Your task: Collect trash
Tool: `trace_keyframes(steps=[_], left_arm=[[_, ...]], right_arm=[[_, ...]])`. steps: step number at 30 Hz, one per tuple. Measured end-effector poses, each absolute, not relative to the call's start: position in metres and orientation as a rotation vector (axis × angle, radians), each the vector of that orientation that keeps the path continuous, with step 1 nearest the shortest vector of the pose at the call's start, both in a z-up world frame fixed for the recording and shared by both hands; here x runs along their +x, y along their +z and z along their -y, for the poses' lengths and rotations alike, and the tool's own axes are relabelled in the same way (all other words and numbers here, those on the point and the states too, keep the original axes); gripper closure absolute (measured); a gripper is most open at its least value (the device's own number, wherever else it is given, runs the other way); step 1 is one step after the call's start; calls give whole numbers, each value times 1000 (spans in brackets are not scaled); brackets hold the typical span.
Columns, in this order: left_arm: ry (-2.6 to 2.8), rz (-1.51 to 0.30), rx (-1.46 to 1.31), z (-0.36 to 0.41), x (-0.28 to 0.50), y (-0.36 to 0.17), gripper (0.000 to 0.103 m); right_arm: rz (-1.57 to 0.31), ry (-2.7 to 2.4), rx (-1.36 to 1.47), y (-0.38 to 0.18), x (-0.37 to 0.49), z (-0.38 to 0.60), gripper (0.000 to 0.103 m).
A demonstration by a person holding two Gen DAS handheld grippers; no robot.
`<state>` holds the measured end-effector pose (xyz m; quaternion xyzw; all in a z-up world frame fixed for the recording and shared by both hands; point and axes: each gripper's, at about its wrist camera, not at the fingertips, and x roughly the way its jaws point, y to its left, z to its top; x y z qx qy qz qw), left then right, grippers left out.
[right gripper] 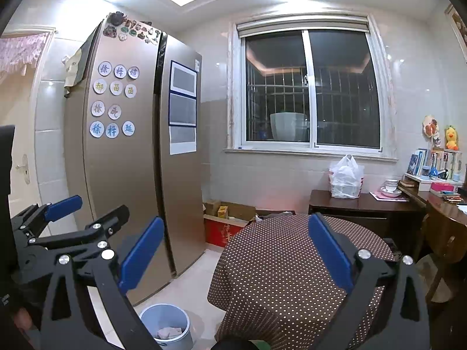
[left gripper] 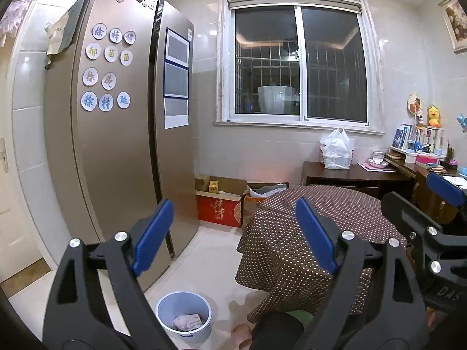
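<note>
You held both the left gripper and right gripper open and empty, some trash already lay in the bin at lower centre, and no loose trash showed on the bench.

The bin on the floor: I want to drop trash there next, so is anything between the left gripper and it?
Nothing visible blocks it. The bin stands on bare floor between the fridge and the tablecloth, with paper already inside. The left gripper is open and empty, above the bin.
</note>
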<state>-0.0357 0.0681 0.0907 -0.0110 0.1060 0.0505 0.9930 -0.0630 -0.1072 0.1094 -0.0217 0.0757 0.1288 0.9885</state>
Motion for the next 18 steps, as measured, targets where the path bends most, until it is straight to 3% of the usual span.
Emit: trace_keyframes(steps=[18], left_arm=[[105, -215, -23, -71, -37, 93, 19]], right_arm=[[-163, 270, -38, 106, -65, 106, 6]])
